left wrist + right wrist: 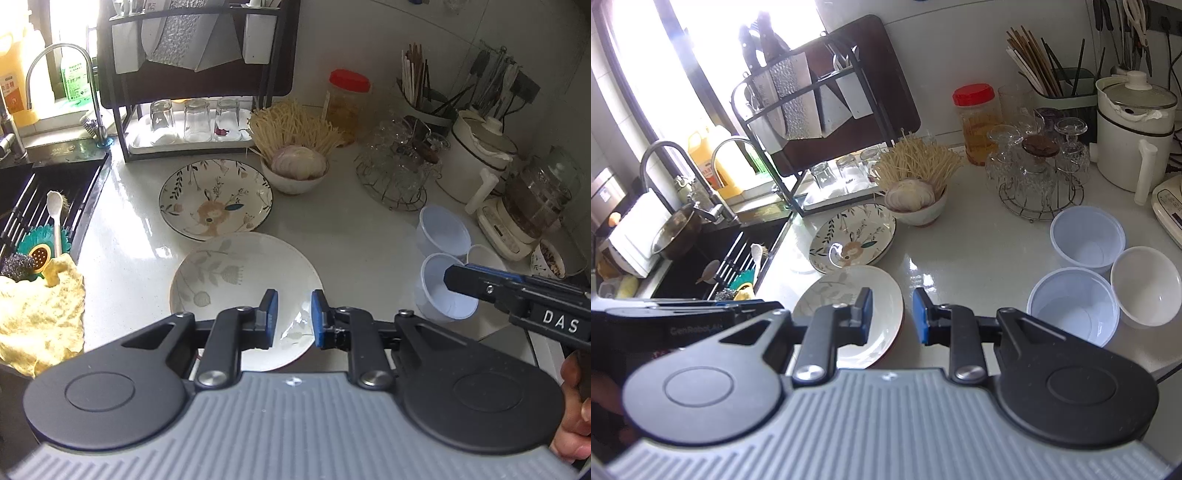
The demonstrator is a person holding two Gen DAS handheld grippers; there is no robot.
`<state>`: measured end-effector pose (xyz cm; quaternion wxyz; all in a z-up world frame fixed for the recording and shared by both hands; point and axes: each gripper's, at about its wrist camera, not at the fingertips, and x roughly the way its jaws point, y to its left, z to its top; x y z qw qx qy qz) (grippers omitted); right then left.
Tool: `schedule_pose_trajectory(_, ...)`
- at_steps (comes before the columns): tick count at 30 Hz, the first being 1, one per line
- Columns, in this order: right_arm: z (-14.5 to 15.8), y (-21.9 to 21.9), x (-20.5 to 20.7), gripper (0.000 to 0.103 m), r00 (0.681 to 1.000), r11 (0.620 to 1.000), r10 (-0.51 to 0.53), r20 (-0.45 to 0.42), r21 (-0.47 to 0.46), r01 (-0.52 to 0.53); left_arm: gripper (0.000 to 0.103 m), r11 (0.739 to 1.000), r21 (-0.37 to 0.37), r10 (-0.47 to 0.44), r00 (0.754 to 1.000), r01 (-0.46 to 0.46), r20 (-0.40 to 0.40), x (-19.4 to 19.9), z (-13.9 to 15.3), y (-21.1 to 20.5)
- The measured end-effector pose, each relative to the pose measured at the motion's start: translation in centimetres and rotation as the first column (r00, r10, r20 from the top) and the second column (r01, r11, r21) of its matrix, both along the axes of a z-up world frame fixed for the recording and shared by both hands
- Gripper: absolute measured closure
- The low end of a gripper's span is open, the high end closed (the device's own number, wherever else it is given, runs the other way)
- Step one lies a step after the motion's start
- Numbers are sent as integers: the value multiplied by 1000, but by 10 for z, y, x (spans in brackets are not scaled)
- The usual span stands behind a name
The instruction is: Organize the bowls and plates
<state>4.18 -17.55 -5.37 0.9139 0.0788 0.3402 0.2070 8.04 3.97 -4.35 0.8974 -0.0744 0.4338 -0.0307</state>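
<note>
Both our grippers, left [292, 317] and right [892, 317], have their fingers spread and hold nothing above the pale leaf plate [236, 291] near the table [351, 236] edge. A clumsy pinch could tip it off. Beyond it lies the floral plate [216, 199]; right of it, white bowls [1075, 306]. Readable: "DAS", "GenRobot".

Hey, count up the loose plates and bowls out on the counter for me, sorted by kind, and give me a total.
Plates: 2, the flowered plate and the pale leaf plate.
Plastic tubs: 2, the far tub and the near tub.
Empty white bowl: 1.
Bowl holding food: 1.
Total: 6.
</note>
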Motion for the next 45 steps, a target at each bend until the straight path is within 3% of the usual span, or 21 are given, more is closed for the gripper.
schedule_pose_trajectory(6, -12, 5, 14, 75, 999, 999, -18, 36, -31, 19, 80, 1000, 12, -12, 1000, 11, 14, 8, -17, 9)
schedule_pose_trajectory(11, -21, 9, 27, 75, 998, 998, -55, -1, 0, 55, 80, 1000, 10, -15, 1000, 15, 25, 22, -28, 19)
schedule_pose_trajectory(27, -39, 66, 81, 75, 997, 1000, -17, -72, 4, 18, 80, 1000, -6, 16, 1000, -16, 8, 72, -45, 73)
schedule_pose_trajectory(32, -46, 83, 99, 75, 995, 1000, -23, -99, -10, 23, 71, 1000, -9, 15, 1000, -15, -7, 91, -56, 91)
schedule_pose_trajectory(45, -75, 111, 150, 72, 976, 992, -127, -179, -41, 121, 62, 996, -47, 67, 995, -71, -73, 147, -95, 154)
